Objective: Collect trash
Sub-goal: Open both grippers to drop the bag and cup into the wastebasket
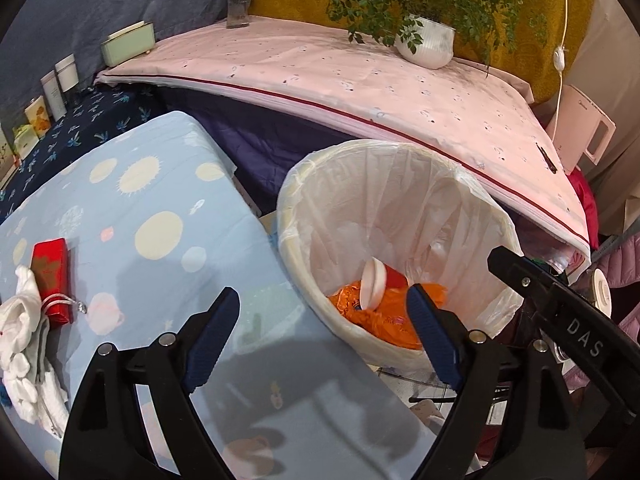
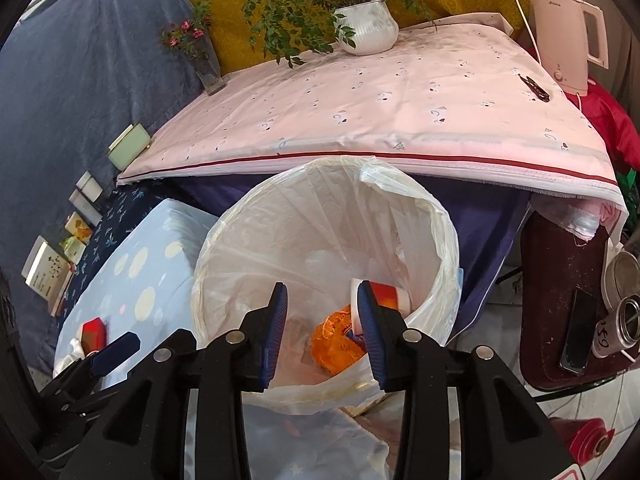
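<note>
Trash bin (image 2: 320,240) rim beneath right tongs (image 2: 322,312), parted, empty.

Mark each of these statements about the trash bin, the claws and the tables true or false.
1. The bin has a plastic liner. True.
2. The red-and-white cup stands on the pink tablecloth. False: it lies inside the bin.
3. The right claw holds nothing. True.
4. The left claw grips the red box. False: it is open, and the box lies on the blue cloth.
5. The potted plant sits on the pink tablecloth. True.
</note>
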Motion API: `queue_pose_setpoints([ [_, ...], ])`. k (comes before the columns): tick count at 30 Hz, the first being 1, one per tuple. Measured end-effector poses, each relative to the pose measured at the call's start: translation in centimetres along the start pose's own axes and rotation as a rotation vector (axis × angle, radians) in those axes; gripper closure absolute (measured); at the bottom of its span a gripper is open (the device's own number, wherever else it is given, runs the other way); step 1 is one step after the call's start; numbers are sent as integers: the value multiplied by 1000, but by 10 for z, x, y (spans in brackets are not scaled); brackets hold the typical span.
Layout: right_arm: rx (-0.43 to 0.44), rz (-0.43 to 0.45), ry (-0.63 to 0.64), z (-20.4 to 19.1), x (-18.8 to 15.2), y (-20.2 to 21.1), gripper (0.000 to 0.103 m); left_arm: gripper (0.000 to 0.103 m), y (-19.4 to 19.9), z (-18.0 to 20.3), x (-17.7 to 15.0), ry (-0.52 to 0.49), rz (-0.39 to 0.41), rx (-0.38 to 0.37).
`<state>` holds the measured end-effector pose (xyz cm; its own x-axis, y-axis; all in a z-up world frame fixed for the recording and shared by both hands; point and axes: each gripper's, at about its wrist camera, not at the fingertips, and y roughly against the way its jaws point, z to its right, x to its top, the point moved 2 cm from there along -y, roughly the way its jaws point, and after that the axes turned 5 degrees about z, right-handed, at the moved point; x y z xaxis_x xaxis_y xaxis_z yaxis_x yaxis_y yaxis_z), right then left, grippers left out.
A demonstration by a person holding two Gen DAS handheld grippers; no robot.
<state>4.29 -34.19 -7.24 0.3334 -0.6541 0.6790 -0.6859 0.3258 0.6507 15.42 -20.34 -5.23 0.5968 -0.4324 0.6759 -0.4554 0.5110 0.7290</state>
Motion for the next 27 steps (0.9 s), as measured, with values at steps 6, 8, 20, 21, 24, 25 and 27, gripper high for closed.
queue_pose_setpoints([
  [6, 10, 9, 26, -16, -2, 8, 61, 22, 13, -13, -1, 21, 19, 16],
  [8, 17, 13, 34, -22, -2, 12, 60, 22, 19, -18, -2, 31, 26, 20],
  [20, 54, 22, 92, -59, -9, 27, 55, 22, 47, -55, -13, 90, 58, 77],
  [21, 59, 22, 97, -63, -10, 29, 55, 22, 49, -58, -13, 95, 59, 81],
  [24, 72, 21, 112, -74, -12, 32, 55, 22, 56, -70, -16, 113, 66, 97],
  [25, 76, 21, 117, -77, -13, 33, 55, 22, 59, -73, -18, 118, 68, 102],
  [27, 86, 20, 127, -84, -16, 35, 55, 22, 64, -80, -21, 130, 73, 113],
])
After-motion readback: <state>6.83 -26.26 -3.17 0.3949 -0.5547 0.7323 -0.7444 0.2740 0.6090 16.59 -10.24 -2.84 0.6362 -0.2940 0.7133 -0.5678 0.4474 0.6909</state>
